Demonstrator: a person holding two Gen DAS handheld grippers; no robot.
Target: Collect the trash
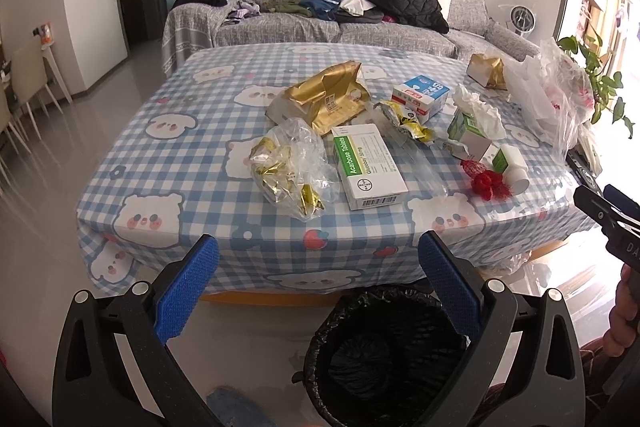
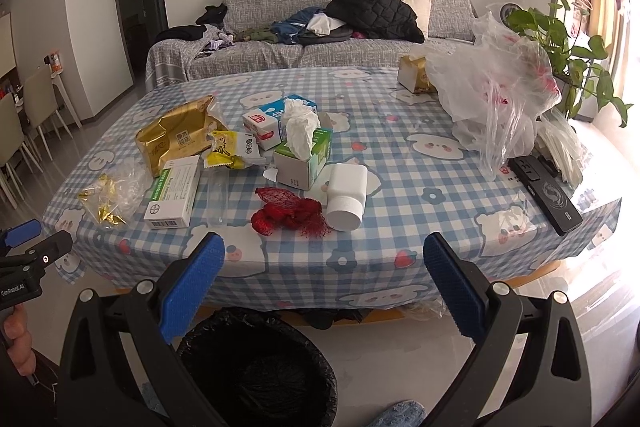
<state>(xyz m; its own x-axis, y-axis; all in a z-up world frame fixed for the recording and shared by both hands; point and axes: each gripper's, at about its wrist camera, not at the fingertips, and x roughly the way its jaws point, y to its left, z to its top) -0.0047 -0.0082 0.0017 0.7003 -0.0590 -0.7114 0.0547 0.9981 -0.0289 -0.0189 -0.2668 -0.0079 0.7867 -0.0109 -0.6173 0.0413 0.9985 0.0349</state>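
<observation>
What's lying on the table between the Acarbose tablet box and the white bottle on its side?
A red mesh net, bunched up between the Acarbose box and the white bottle; clearest in the right wrist view.

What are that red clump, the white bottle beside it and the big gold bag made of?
The red clump looks like plastic mesh netting: open weave, frayed strands. The white bottle seems matte plastic, with a ribbed screw cap. The gold bag looks like glossy metallised foil, creased and reflective; it could be foil-coated paper.

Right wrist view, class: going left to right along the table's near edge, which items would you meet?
Clear bag of gold wrappers → Acarbose tablets box → red mesh netting → white bottle → black remote.
</observation>
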